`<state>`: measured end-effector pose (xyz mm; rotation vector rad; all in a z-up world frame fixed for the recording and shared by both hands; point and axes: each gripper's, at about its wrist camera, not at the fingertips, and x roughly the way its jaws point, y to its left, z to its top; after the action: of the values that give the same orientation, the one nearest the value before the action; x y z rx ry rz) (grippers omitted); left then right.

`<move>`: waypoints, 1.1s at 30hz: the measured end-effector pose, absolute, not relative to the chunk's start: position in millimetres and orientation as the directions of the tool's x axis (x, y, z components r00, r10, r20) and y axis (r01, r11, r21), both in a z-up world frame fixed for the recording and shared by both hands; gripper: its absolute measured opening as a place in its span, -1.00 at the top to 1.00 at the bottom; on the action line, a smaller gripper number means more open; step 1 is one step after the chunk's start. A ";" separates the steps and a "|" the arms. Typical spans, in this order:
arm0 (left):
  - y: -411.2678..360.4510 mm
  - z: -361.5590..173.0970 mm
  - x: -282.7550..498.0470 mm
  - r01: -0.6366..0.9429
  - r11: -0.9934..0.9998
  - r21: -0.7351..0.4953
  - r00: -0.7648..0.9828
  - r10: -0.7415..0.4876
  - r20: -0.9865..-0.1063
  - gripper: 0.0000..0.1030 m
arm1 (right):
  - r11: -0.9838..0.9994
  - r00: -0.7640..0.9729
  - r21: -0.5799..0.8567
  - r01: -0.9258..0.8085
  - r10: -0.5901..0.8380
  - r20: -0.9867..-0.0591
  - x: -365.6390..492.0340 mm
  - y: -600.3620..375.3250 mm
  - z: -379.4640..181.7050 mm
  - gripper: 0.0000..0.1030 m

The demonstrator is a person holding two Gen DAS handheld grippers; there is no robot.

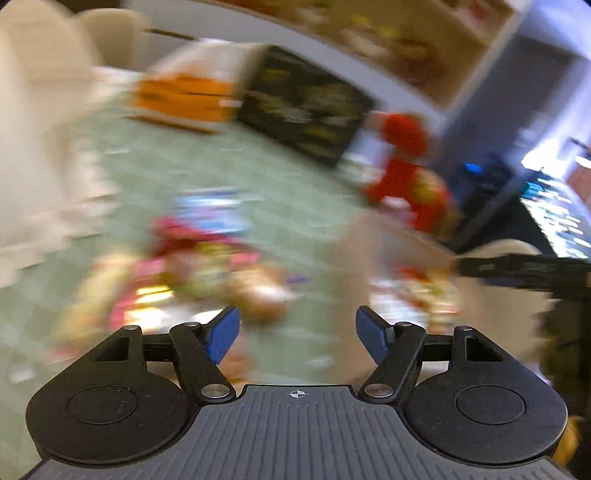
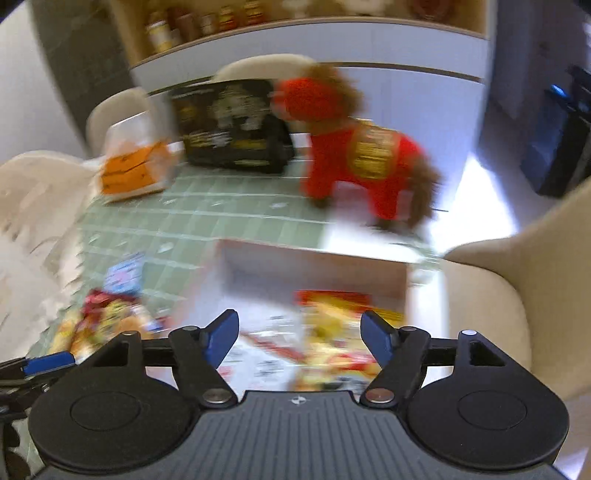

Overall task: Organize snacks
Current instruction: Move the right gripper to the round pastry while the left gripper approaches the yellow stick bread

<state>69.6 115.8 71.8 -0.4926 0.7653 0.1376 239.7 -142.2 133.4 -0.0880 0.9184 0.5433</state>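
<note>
Both views are blurred. A heap of snack packets (image 1: 177,280) in red, yellow and pink lies on the green checked tablecloth (image 1: 166,173), just ahead of my left gripper (image 1: 297,332), which is open with nothing between its blue pads. The same heap (image 2: 107,321) shows at the left of the right wrist view. My right gripper (image 2: 299,332) hangs open over a white box (image 2: 314,266) that holds a yellow and red packet (image 2: 332,332) and a white one. No pad touches a packet. The box (image 1: 369,251) and the right gripper's black body (image 1: 517,269) appear at the right of the left wrist view.
At the back of the table stand a black carton (image 2: 232,125), an orange and white box (image 2: 133,166) and a red plush toy (image 2: 354,155). Cream chairs (image 2: 517,277) ring the table. A shelf with jars (image 2: 207,22) is behind.
</note>
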 end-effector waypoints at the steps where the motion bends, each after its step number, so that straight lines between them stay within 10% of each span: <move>1: 129.9 70.5 58.1 -0.347 0.863 -0.367 0.706 -0.018 -0.708 -0.46 | 0.839 0.463 0.164 -0.519 0.437 -0.771 233.1 -125.9 136.9 -0.43; 7: 195.4 64.2 12.2 -0.506 0.793 -0.339 0.651 0.094 -0.754 -0.45 | 0.765 0.339 0.234 -0.601 0.508 -0.792 230.1 -28.0 127.8 -0.59; 17: 196.4 43.8 -18.2 -0.359 0.852 -0.380 0.628 -0.081 -0.774 -0.43 | 0.773 0.322 0.049 -0.632 0.319 -0.891 271.8 122.0 35.5 -0.58; 22: 208.7 38.5 -34.2 -0.373 0.830 -0.415 0.639 -0.094 -0.763 -0.42 | 0.755 0.298 0.064 -0.653 0.333 -0.895 262.3 127.8 30.2 -0.18; 33: 207.4 49.0 -33.0 -0.421 0.792 -0.443 0.654 -0.073 -0.753 -0.42 | 0.636 0.109 0.282 -0.718 0.502 -0.858 168.7 50.1 38.9 -0.14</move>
<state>-33.0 207.4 49.0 -0.6438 0.8477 0.2132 168.7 50.1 38.9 -0.2261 1.1502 0.9085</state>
